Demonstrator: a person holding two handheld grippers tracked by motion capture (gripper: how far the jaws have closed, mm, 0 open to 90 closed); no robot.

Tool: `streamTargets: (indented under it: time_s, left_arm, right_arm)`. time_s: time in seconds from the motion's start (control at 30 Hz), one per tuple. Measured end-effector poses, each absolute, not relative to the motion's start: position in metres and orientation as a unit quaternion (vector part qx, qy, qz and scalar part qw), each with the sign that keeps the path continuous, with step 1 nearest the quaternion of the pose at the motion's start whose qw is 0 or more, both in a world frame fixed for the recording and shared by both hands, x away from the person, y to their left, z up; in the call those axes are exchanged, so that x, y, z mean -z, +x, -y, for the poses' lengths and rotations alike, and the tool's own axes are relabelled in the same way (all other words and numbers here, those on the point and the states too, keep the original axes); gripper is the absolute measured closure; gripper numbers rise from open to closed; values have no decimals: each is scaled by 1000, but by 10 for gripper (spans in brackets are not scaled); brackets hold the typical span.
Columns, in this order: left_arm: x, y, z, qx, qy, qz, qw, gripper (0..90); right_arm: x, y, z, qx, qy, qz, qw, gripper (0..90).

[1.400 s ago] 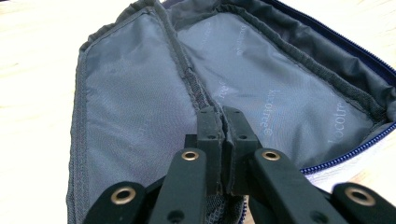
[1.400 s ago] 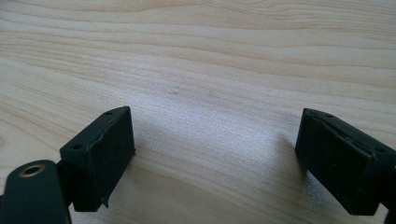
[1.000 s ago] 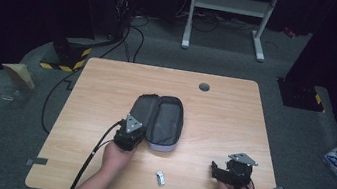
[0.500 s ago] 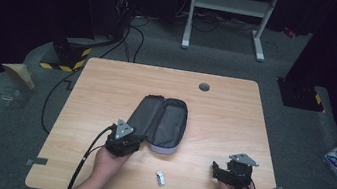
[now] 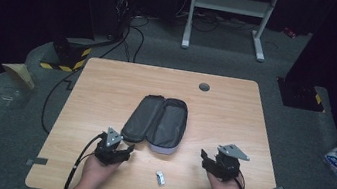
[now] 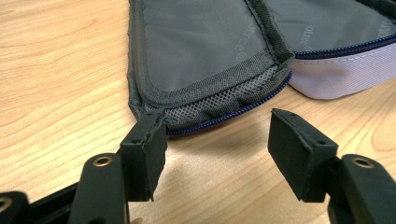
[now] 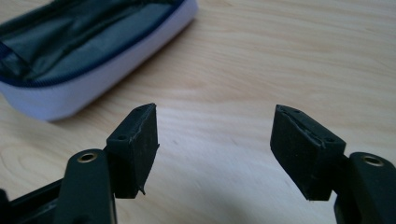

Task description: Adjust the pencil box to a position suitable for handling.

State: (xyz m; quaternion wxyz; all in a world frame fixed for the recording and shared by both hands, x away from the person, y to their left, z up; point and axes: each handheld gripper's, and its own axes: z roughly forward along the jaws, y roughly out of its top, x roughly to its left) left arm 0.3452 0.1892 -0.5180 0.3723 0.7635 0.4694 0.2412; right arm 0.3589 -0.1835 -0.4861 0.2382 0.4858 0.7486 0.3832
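Note:
A zip case (image 5: 156,122) lies unzipped and spread flat in the middle of the table, grey lining up, lilac shell at its right half. In the left gripper view its flap (image 6: 205,60) with the mesh edge sits just beyond my jaws. My left gripper (image 5: 124,149) is open at the case's near left corner, holding nothing. My right gripper (image 5: 204,156) is open over bare wood right of the case (image 7: 70,60), also empty. A small white and silver object (image 5: 160,177) lies on the table between the two hands.
The wooden table (image 5: 107,85) has a round cable hole (image 5: 204,86) at its far middle. A black cable (image 5: 81,160) trails from the left gripper over the near edge. Beyond the table stand a white frame (image 5: 230,7) and floor cables.
The case lid has swung fully open and now lies flat to the left. My left gripper has drawn back toward the near edge and let go. The right gripper has barely moved.

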Motion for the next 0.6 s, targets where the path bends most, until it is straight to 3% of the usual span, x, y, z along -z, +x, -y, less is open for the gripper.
streamTargets:
  time_s: [0.23,0.6]
  left_arm:
    - [519,359,-190,-239,763,-474,369,404]
    - [521,365,-197,-239,757,-481,372,412]
  right_arm:
    - [474,392,131,-412,462,-751,229,434]
    - [484,425,99,-395,467,-758,229,530]
